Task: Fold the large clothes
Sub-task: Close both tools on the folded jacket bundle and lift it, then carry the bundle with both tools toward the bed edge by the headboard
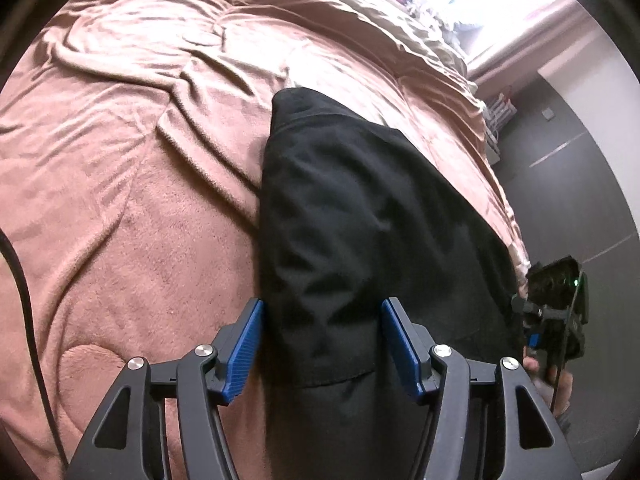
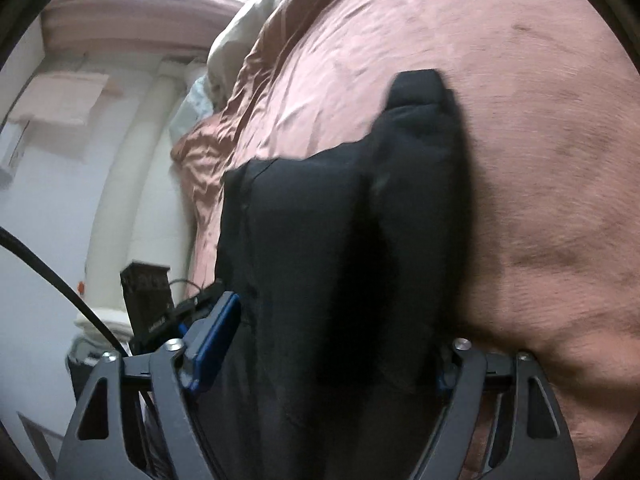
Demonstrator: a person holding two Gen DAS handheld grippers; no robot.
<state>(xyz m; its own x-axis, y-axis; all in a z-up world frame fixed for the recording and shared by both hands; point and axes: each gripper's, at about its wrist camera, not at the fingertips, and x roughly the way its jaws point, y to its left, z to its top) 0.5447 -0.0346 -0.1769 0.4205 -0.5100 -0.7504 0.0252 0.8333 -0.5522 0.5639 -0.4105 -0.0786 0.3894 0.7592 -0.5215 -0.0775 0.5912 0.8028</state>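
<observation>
Black garment point(image 1: 360, 208) lies in a long folded strip on the pink bed cover point(image 1: 120, 240), its near end between the spread, unclenched fingers of the left gripper point(image 1: 322, 344) and right gripper point(image 2: 340, 344). Judging by this, 1 fold is made; next, both must clamp that end and carry it forward. Open cover lies left, the bed edge close right.

open blanket point(image 1: 140, 208) beside black garment point(image 1: 360, 220)

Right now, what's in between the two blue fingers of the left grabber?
Black garment fills the gap between the left gripper fingers; the left wrist view shows it, lying on the pink blanket.
</observation>
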